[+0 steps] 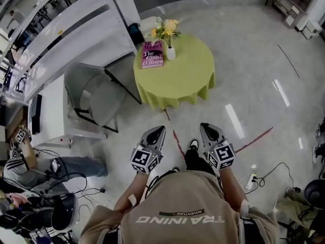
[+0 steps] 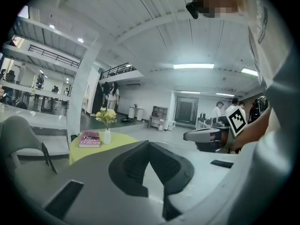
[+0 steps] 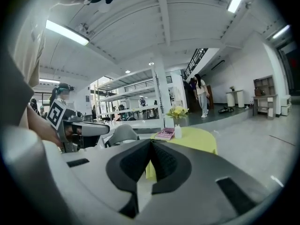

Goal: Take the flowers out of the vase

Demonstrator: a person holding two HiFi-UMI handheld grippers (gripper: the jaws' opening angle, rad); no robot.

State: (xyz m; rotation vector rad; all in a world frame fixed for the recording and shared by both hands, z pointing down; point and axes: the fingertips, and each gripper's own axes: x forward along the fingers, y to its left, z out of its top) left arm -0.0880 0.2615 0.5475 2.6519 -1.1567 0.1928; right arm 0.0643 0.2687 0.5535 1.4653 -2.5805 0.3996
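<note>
Yellow flowers [image 1: 165, 29] stand in a small white vase [image 1: 170, 52] at the far side of a round table with a lime-green cloth [image 1: 188, 78]. A pink book [image 1: 152, 54] lies just left of the vase. Both grippers are held side by side over the floor, well short of the table. My left gripper [image 1: 158, 130] and right gripper [image 1: 206, 127] are shut and hold nothing. The left gripper view shows its shut jaws [image 2: 149, 143] with the flowers [image 2: 106, 116] far off at the left. In the right gripper view the flowers [image 3: 177, 111] are far ahead of the gripper [image 3: 151, 140].
A grey chair [image 1: 94, 93] stands left of the table beside white shelving [image 1: 61, 39]. A seated person [image 1: 30, 166] and cables [image 1: 76, 179] lie at the lower left. Red tape marks [image 1: 254, 139] cross the floor. People stand in the background [image 3: 200, 95].
</note>
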